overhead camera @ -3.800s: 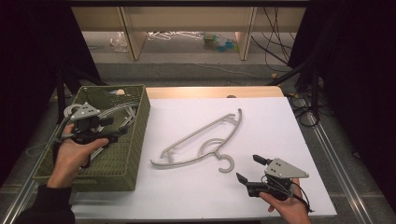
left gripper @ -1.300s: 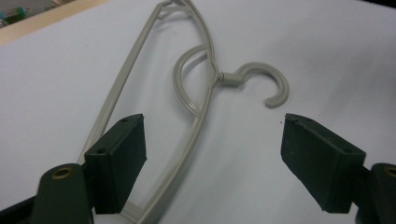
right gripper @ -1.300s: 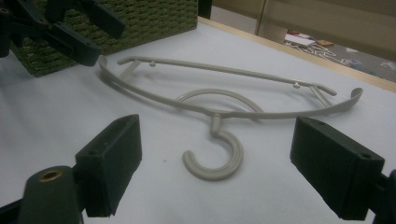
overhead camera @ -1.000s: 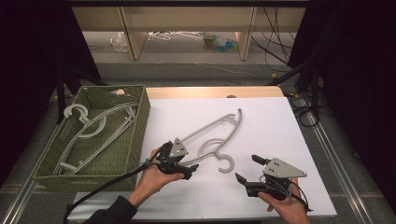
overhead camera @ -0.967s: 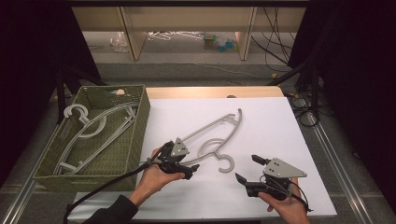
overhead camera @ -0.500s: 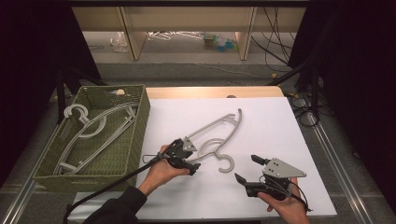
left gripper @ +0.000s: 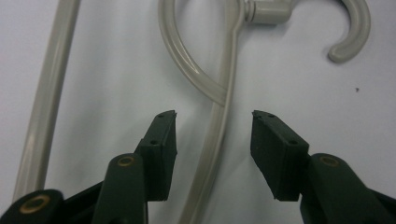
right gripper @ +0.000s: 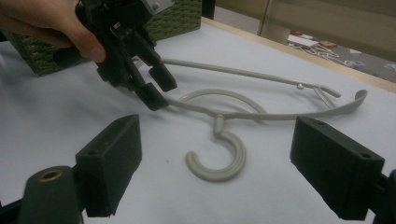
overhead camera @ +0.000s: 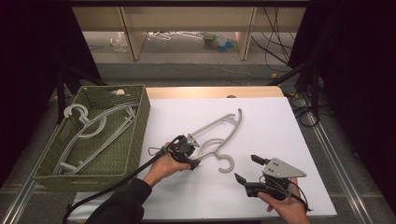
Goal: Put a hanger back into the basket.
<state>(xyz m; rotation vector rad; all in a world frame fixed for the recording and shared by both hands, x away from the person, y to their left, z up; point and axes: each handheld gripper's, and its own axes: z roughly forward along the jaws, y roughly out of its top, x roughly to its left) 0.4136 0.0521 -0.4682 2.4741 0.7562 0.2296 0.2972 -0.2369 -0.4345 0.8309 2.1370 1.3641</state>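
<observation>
A grey plastic hanger (overhead camera: 219, 125) lies flat on the white table top, its hook (overhead camera: 226, 164) toward the front. My left gripper (overhead camera: 195, 153) is open at the hanger's left end. In the left gripper view its jaws straddle the hanger's thin arm (left gripper: 219, 121) without closing on it, just below the loop and hook (left gripper: 350, 32). My right gripper (overhead camera: 246, 168) rests open near the front right, apart from the hanger. The right gripper view looks between its wide jaws at the hook (right gripper: 219, 161) and at the left gripper (right gripper: 156, 88) over the hanger's arm.
A green woven basket (overhead camera: 137, 126) stands at the table's left with other grey hangers (overhead camera: 88, 130) inside. The left gripper's black cable (overhead camera: 116, 184) trails off the front edge. Bare white table (overhead camera: 275, 121) lies right of the hanger.
My left gripper has come from the basket across to the hanger on the table and edged right until its open jaws straddle the hanger's arm. The right gripper has stayed still.
</observation>
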